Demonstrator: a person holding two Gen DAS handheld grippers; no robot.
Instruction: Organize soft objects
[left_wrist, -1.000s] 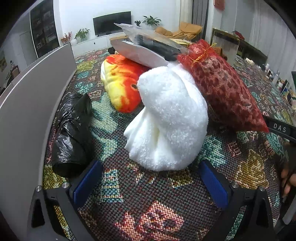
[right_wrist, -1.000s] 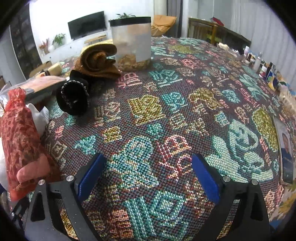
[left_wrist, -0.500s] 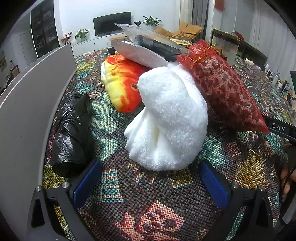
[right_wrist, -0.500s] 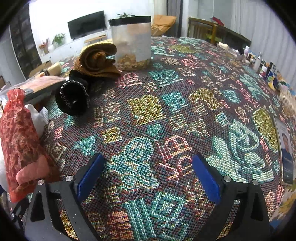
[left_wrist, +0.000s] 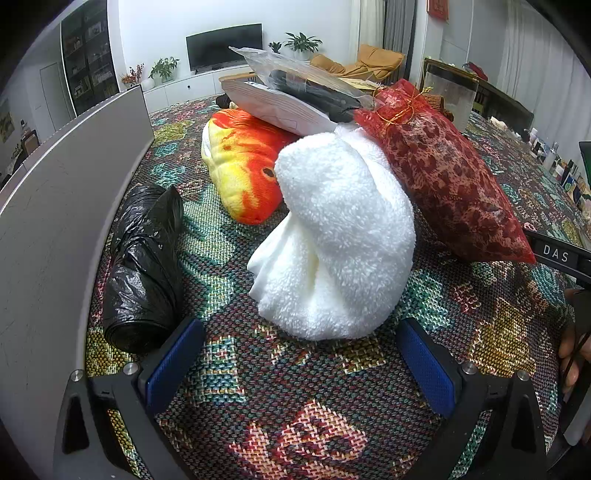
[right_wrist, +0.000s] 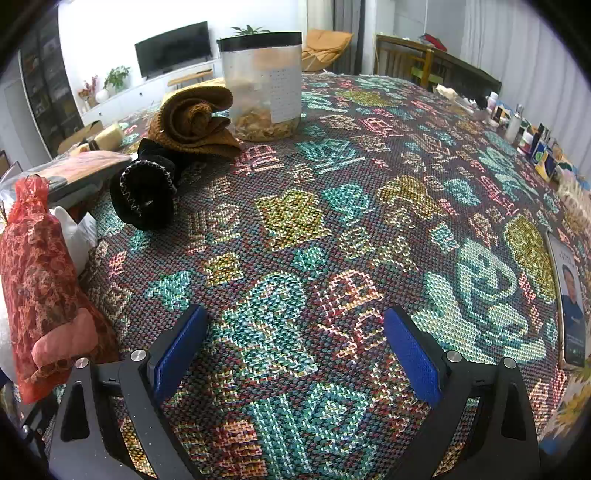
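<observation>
Straight ahead of the left hand-held gripper (left_wrist: 301, 354), just beyond its fingertips and centred between them, sits the white fleece bundle (left_wrist: 340, 243) on the woven tabletop (left_wrist: 288, 398); both blue pads (left_wrist: 173, 363) stand wide apart with nothing between them, so this tool is released. The bundle is a rounded heap, with its folded edge spilling toward the left pad; its bulk rises up and away from the camera rather than lying across the jaws. Behind it, touching or nearly so, lie the orange plush fish (left_wrist: 243, 166) and the red lace pouch (left_wrist: 443, 173), which leans on the bundle's right shoulder, and a black plastic roll (left_wrist: 144, 266) lies lengthwise at the left beside a grey panel (left_wrist: 55, 206). The right hand-held gripper (right_wrist: 295, 350) is likewise spread and empty, over bare patterned cloth; the nearest soft items in its view, a black knitted piece (right_wrist: 146, 194) and a brown knitted roll (right_wrist: 195, 118), are well ahead and to its left. The left hand seems the one placed to act, by a short forward reach; the leaning pouch may slump once the fleece is lifted.
</observation>
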